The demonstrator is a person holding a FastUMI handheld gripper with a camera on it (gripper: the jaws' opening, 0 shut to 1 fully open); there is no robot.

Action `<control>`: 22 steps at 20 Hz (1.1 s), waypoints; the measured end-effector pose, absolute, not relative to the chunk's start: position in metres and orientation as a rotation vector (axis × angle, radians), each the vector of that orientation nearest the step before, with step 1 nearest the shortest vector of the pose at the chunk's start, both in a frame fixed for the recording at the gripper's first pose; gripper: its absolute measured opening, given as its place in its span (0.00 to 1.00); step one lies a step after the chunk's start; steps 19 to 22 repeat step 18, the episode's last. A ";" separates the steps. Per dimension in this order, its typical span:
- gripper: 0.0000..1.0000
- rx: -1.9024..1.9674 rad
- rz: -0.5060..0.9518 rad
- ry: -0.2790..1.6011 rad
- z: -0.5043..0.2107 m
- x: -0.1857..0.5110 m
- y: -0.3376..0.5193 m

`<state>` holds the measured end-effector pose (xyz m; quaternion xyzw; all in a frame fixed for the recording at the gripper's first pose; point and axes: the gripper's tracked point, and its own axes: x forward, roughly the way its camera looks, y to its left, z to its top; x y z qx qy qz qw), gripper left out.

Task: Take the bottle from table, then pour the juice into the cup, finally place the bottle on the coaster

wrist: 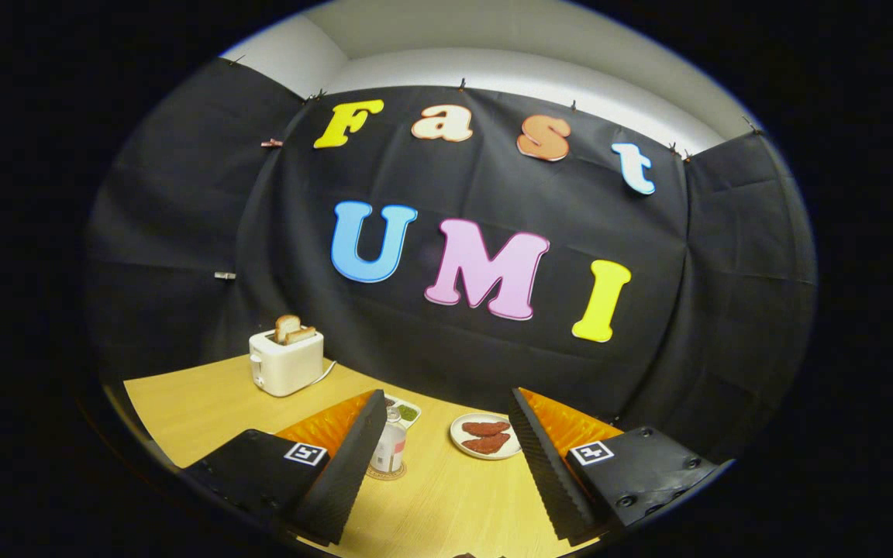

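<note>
Light wooden counter (206,411). Small clear bottle with white label (389,447) upright on round brown coaster (386,472), just ahead of the left jaw. White plate with two reddish-brown patties (485,436) between the spread jaws, further out. White toaster holding toast (285,361) beyond the left jaw. Small tray with green bits (406,411) behind the bottle.

Bottle (390,445) on coaster (385,471), left of plate (485,435)

Table (206,403) reads as pale wood-grain laminate, smooth with a soft sheen. The toaster (286,363) has a glossy plastic shell. Clear, shiny bottle (389,446) on a coaster (384,472). The plate (468,443) is glazed and smooth. The fingers (346,465) of the wide-open gripper (446,465) carry matt, ribbed pads.
</note>
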<state>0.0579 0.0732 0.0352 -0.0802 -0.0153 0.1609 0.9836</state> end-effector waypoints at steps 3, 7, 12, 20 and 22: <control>0.97 -0.132 0.311 -0.027 0.038 0.028 0.059; 0.97 -0.118 0.292 -0.018 0.028 -0.004 0.038; 0.97 -0.101 0.268 0.032 0.016 -0.013 0.017; 0.97 -0.072 0.224 0.006 0.033 -0.007 -0.003; 0.97 -0.072 0.224 0.006 0.033 -0.007 -0.003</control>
